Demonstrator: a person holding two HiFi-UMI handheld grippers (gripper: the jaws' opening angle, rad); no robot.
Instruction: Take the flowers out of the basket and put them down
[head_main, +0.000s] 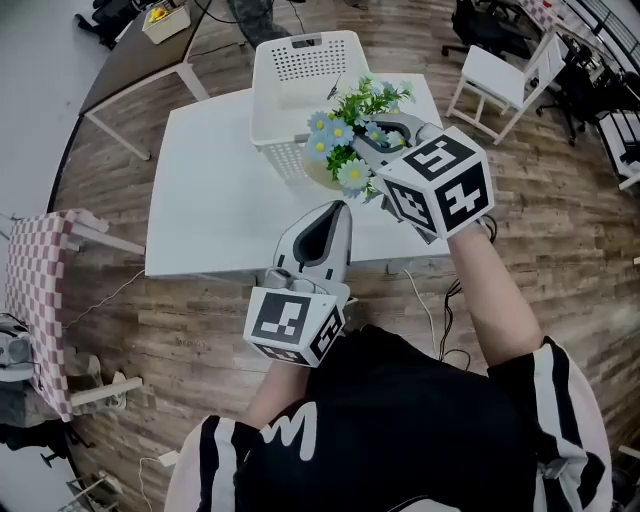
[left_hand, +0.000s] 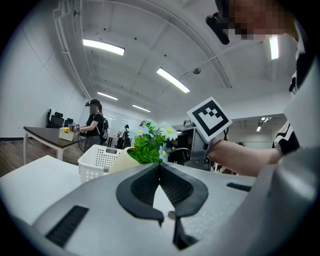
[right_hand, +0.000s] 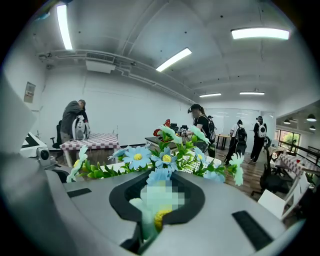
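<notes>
A bunch of blue and white artificial flowers (head_main: 345, 135) with green leaves sits in a pale yellow pot (head_main: 318, 174). It hangs over the white table (head_main: 210, 210), at the front right corner of the white basket (head_main: 300, 70). My right gripper (head_main: 378, 140) is shut on the flowers; in the right gripper view a stem and blossom (right_hand: 150, 220) are pinched between the jaws (right_hand: 160, 175). My left gripper (head_main: 338, 208) is shut and empty, near the table's front edge, pointing at the flowers (left_hand: 150, 142) and basket (left_hand: 97, 160). Its closed tips (left_hand: 160, 165) meet below the pot (left_hand: 117, 162).
A white chair (head_main: 500, 80) stands right of the table. A checkered seat (head_main: 40, 290) is at the left, and a desk (head_main: 130, 60) with a yellow box at the upper left. Several people stand in the background (right_hand: 200, 125). The floor is wood.
</notes>
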